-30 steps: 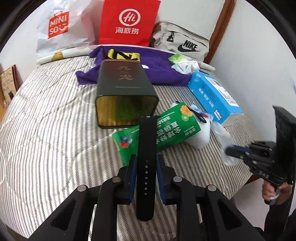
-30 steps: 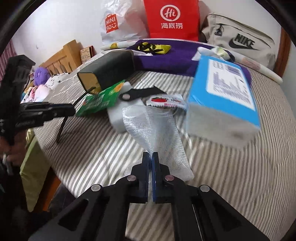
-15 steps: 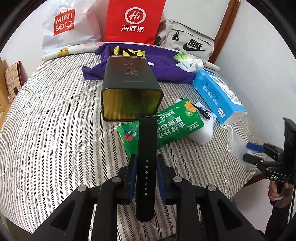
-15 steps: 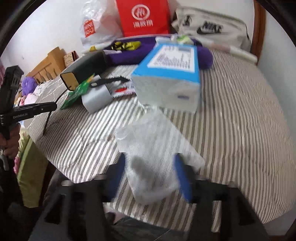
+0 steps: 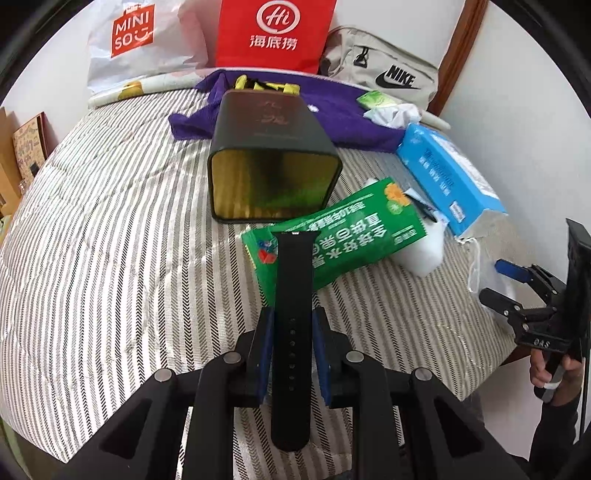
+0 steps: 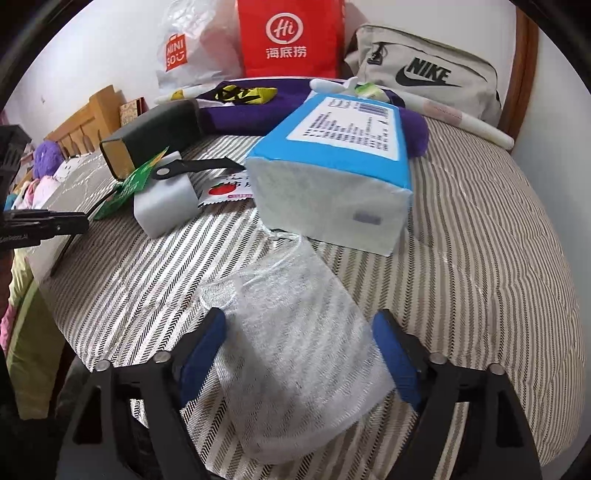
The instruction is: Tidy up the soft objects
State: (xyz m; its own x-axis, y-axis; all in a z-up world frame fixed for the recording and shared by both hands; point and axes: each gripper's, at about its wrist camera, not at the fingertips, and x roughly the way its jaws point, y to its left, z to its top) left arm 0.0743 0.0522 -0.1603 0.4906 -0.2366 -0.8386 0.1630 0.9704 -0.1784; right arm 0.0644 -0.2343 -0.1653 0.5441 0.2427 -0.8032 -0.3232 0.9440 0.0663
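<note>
My left gripper [image 5: 291, 328] is shut on a black watch strap [image 5: 293, 295], held above the striped bed [image 5: 110, 258]. The strap's tip points at a dark open tin [image 5: 271, 158] lying on its side, mouth toward me, with a green packet [image 5: 343, 240] in front of it. My right gripper [image 6: 299, 343] is open, its blue pads either side of a clear wrapped face mask [image 6: 295, 332] lying at the bed's near edge. It also shows in the left wrist view [image 5: 517, 284], open.
A blue tissue pack [image 6: 332, 162] lies beyond the mask, a white block [image 6: 162, 206] with a black strap piece and a tomato sachet [image 6: 225, 192] to its left. A purple cloth [image 5: 332, 114], Nike bag [image 5: 384, 74], red bag [image 5: 273, 33] and Miniso bag [image 5: 136, 40] line the back.
My right gripper opened and let go of the wrapped mask, which now lies on the bed's edge. My left gripper moved closer to the tin with the strap still held.
</note>
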